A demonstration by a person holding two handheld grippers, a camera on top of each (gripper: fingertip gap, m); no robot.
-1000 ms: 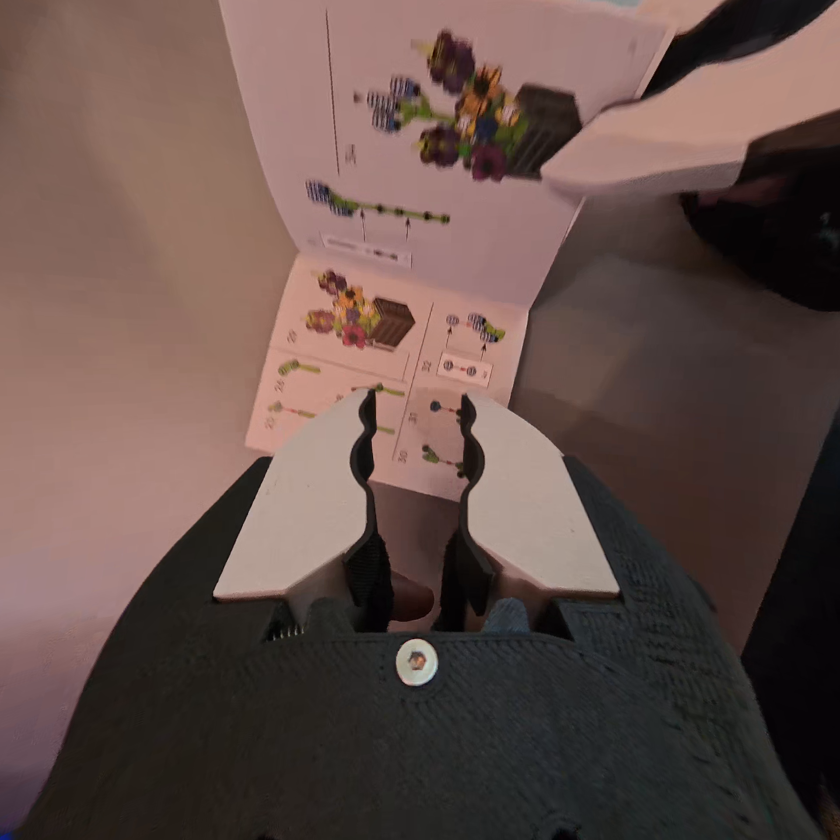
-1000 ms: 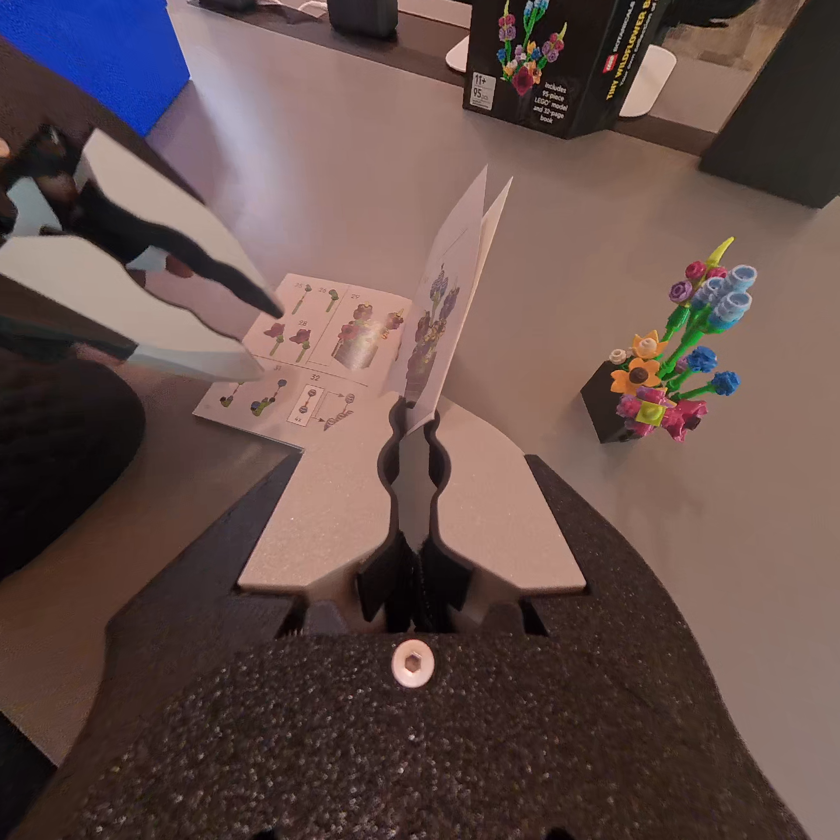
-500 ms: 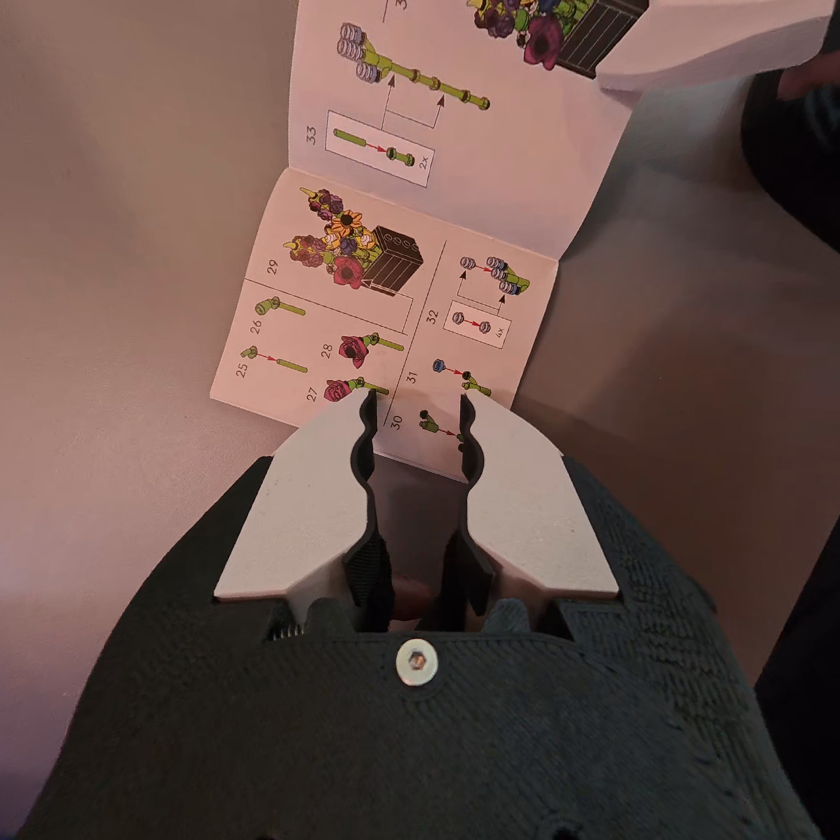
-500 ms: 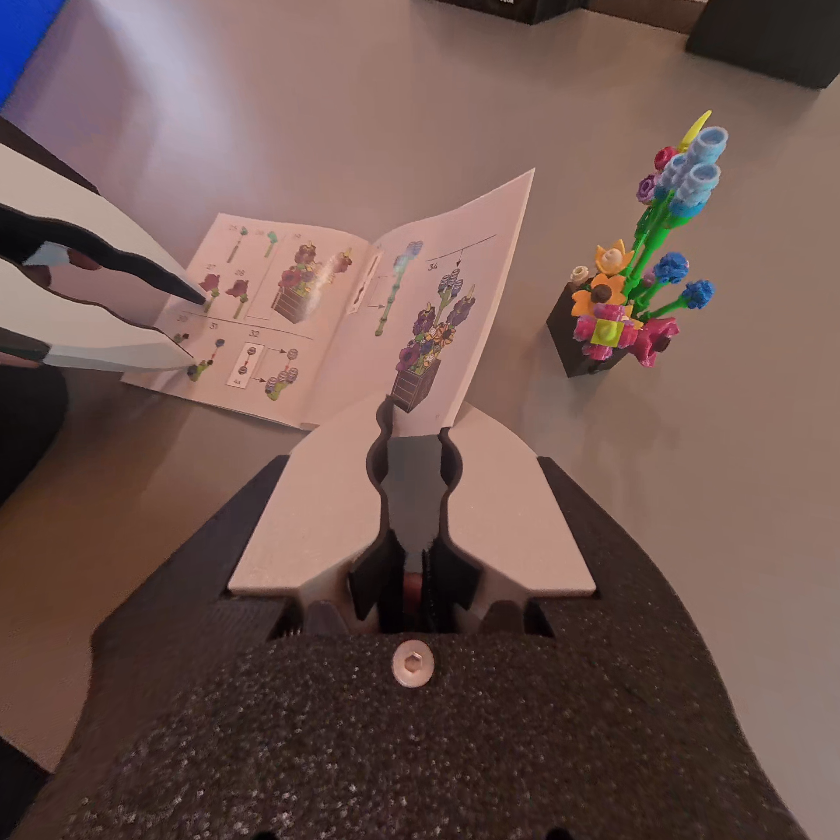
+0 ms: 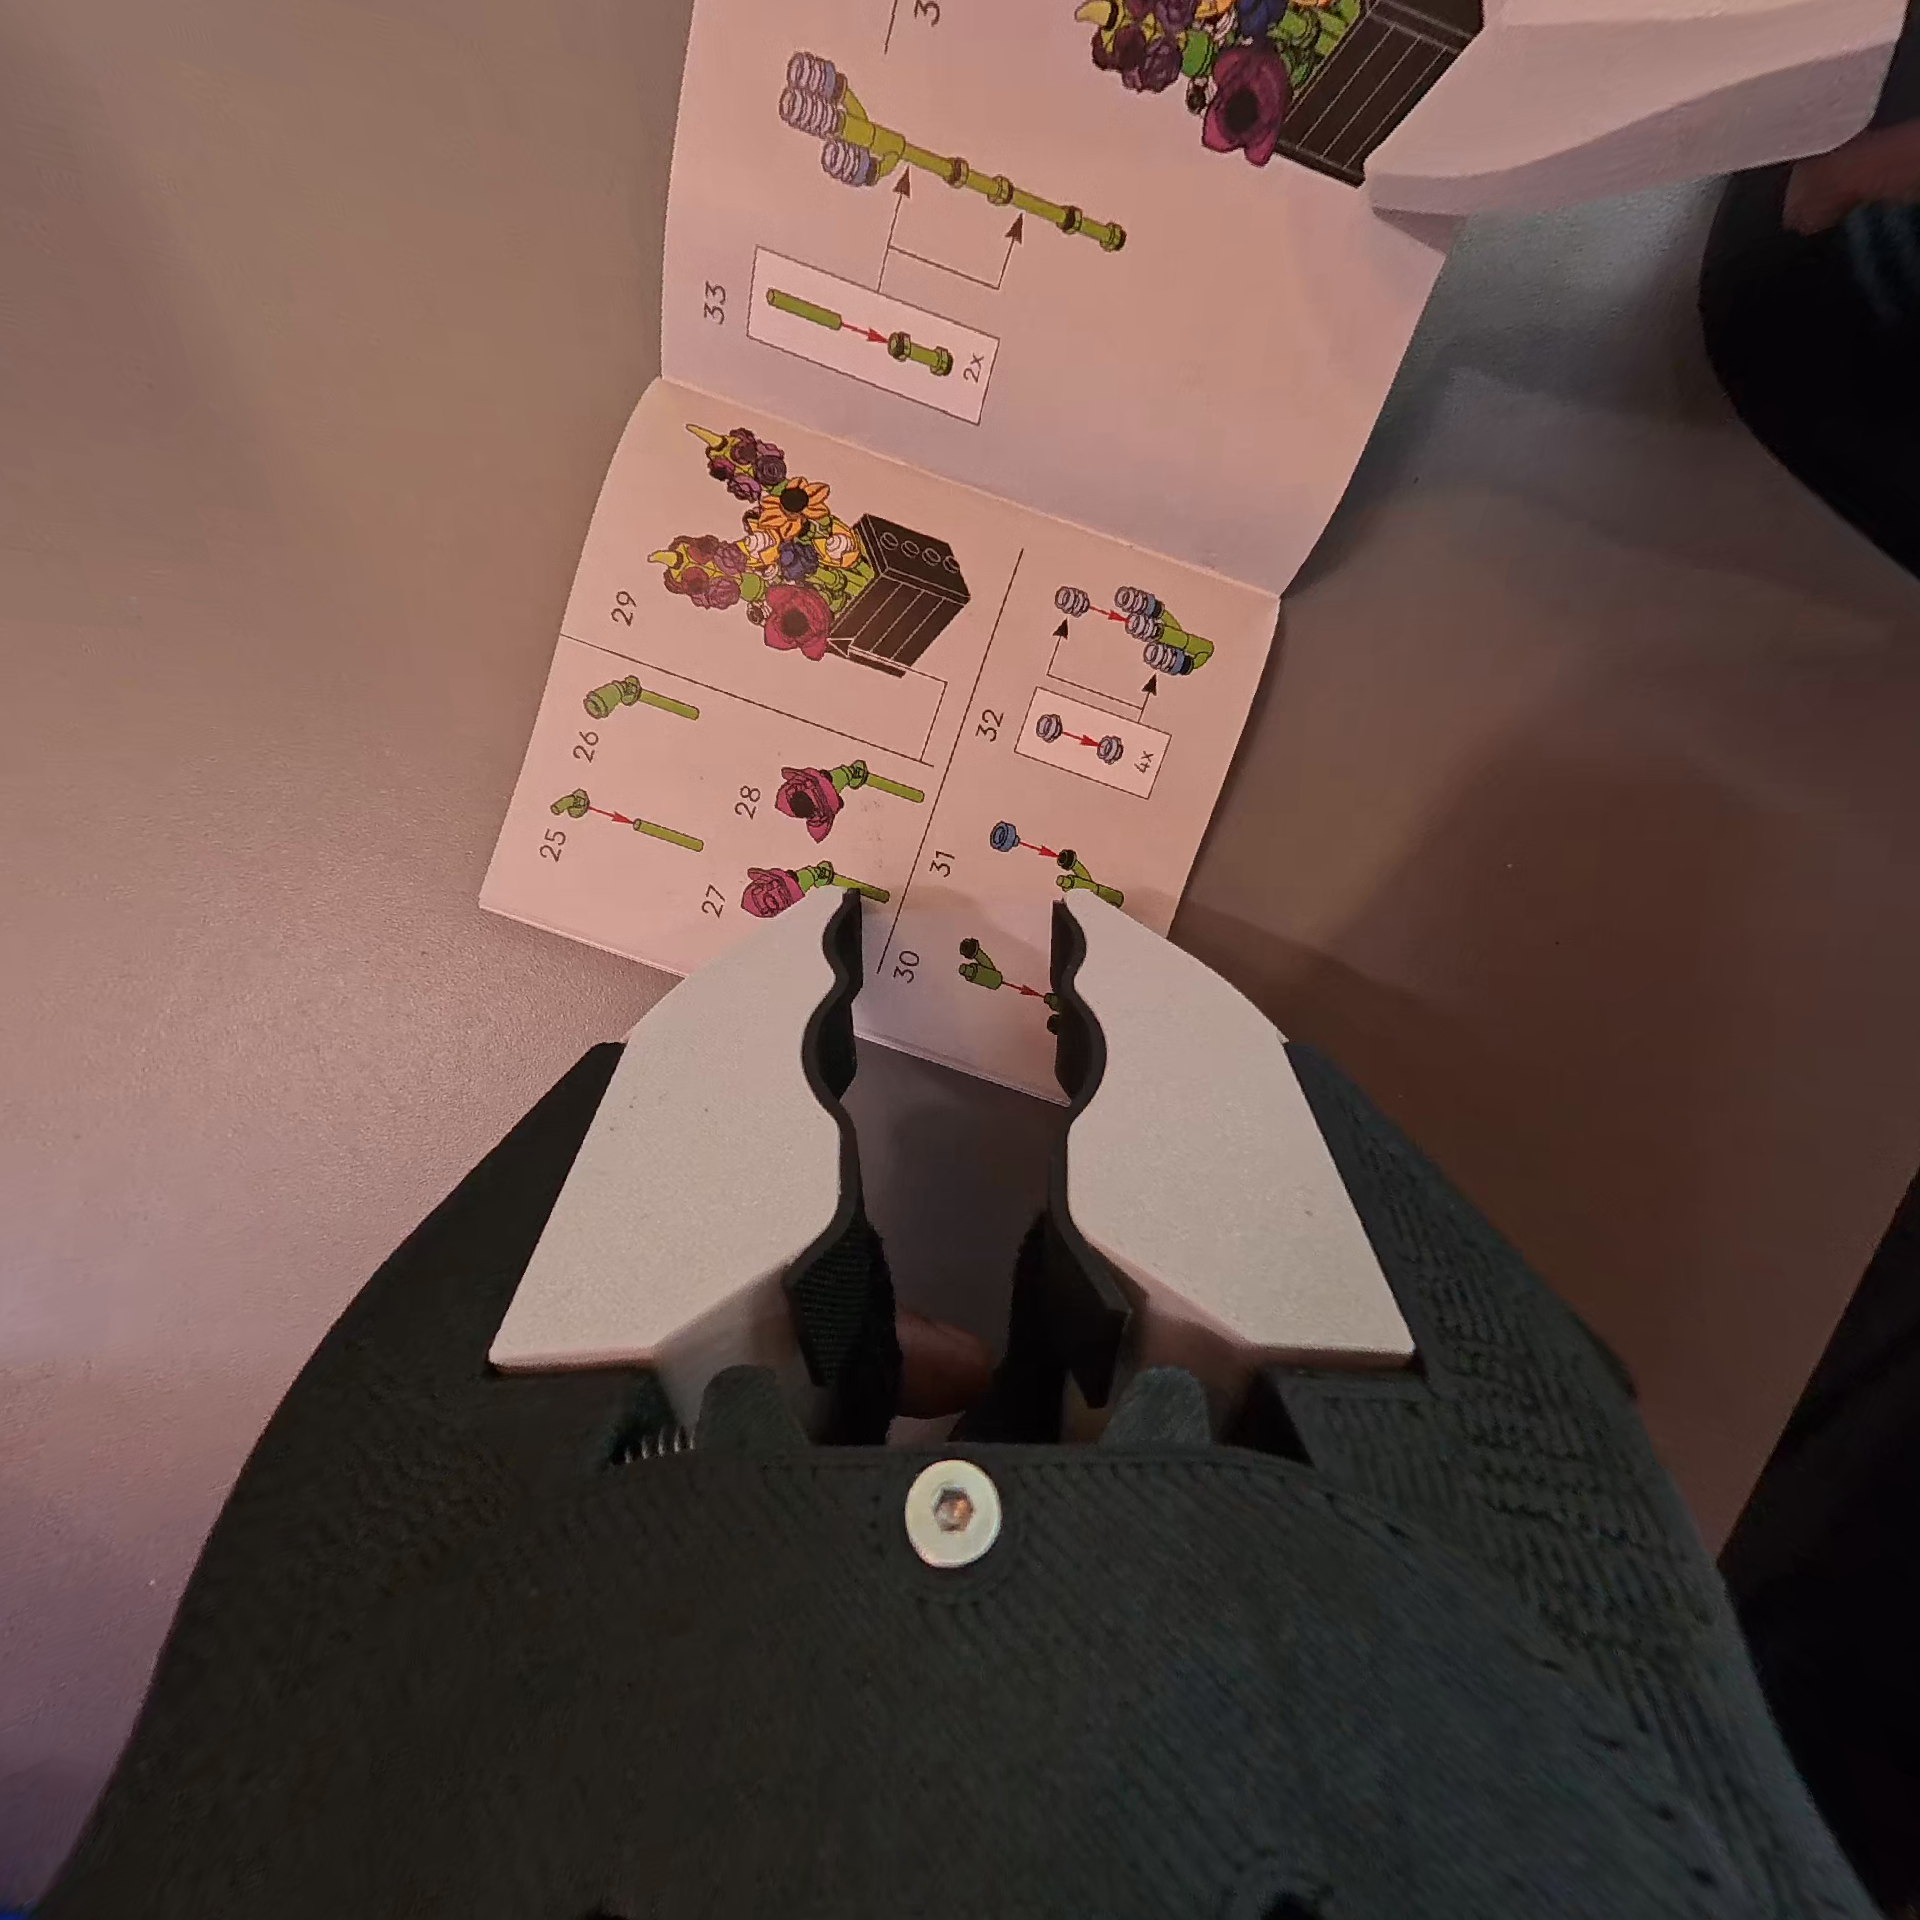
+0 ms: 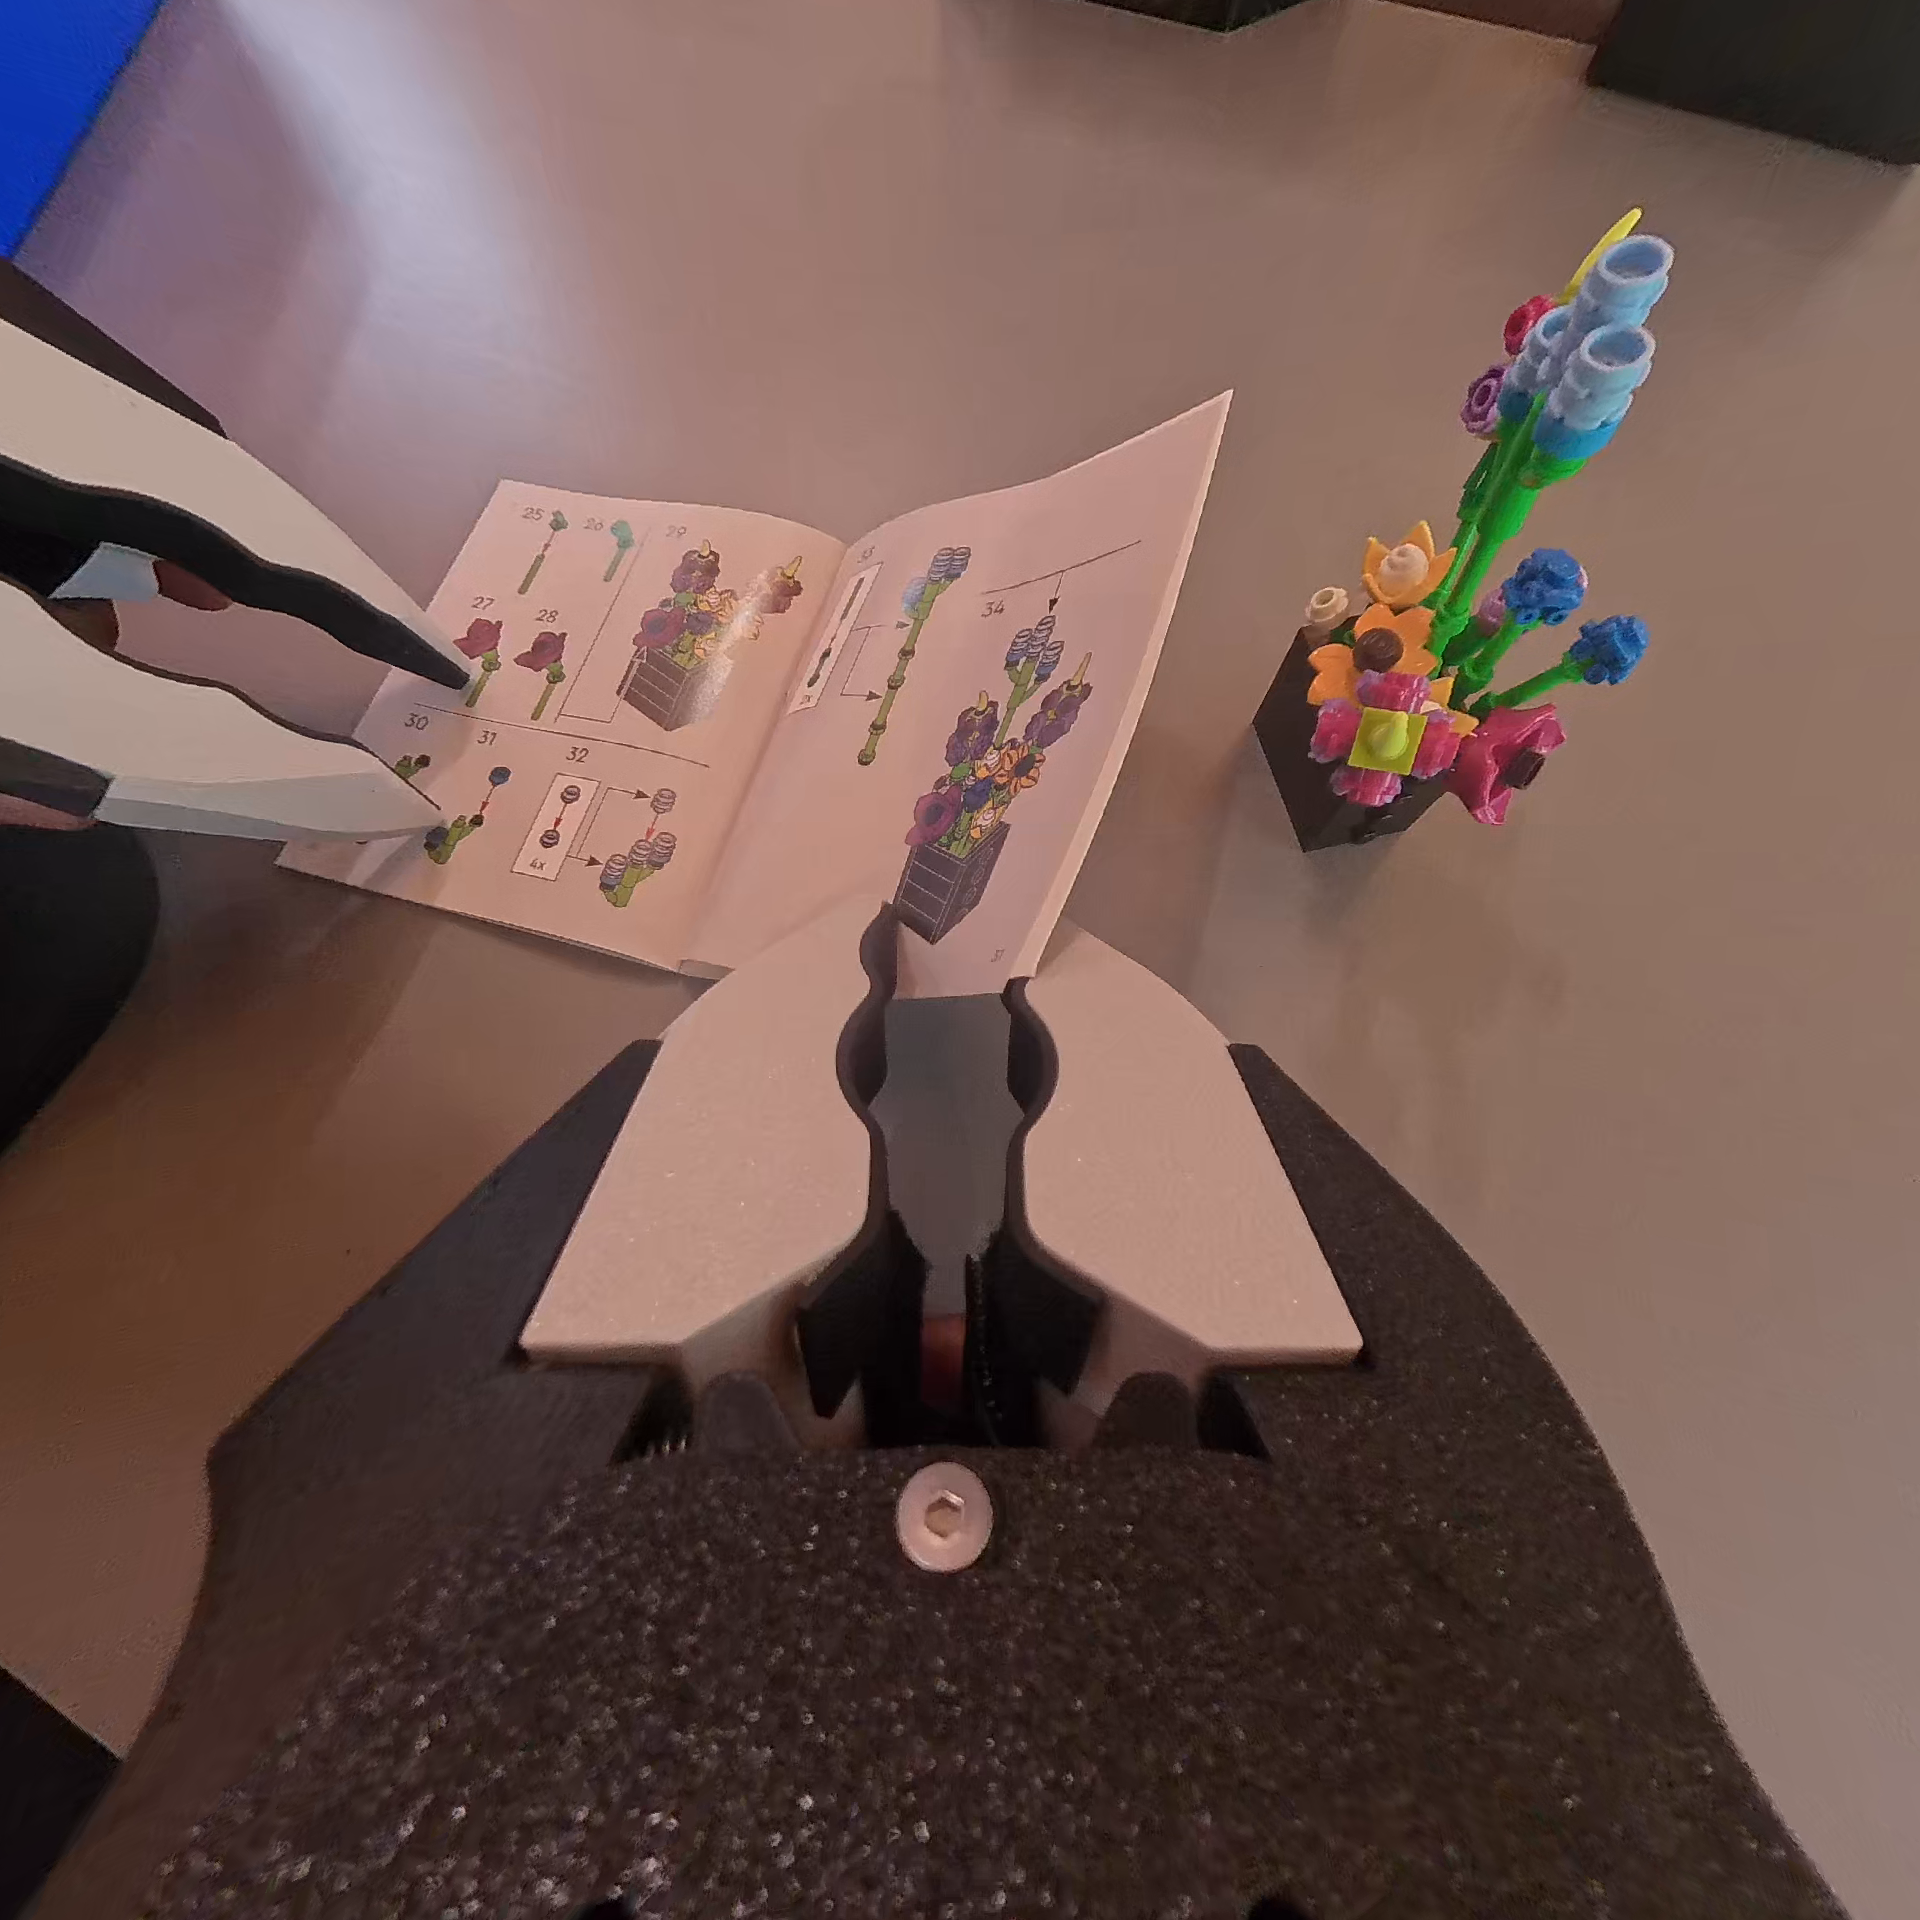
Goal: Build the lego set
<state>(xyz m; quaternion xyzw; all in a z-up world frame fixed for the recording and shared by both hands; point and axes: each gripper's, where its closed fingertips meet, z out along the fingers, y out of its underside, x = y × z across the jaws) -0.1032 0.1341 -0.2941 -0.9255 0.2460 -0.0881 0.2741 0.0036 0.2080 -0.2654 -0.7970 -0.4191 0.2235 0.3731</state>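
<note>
The instruction booklet (image 5: pixel 883 675) lies open on the grey table (image 5: pixel 260 520). My left gripper (image 5: pixel 954 914) is open and empty, with its tips over the near edge of the booklet's left page. It also shows at the left of the right wrist view (image 6: pixel 449 750). My right gripper (image 6: pixel 948 951) is open, and the raised right page (image 6: pixel 1039 644) stands with its lower corner at the fingertips. One of its fingers (image 5: pixel 1621 94) shows over that page in the left wrist view. A built lego flower bouquet (image 6: pixel 1455 644) on a black base stands to the right of the booklet.
A blue object (image 6: pixel 52 104) is at the far left corner. Dark objects (image 6: pixel 1766 73) stand along the far edge of the table. Bare table surface (image 6: pixel 1558 1143) lies right of my right gripper. There is about 15 centimetres between the tips of the two grippers. Between my left fingertips and the blue object (image 6: pixel 52 104) there is roughly 30 centimetres.
The right gripper has opened from its grip on the page, and the page has swung down from near upright toward flat. The left gripper has moved in over the left page.
</note>
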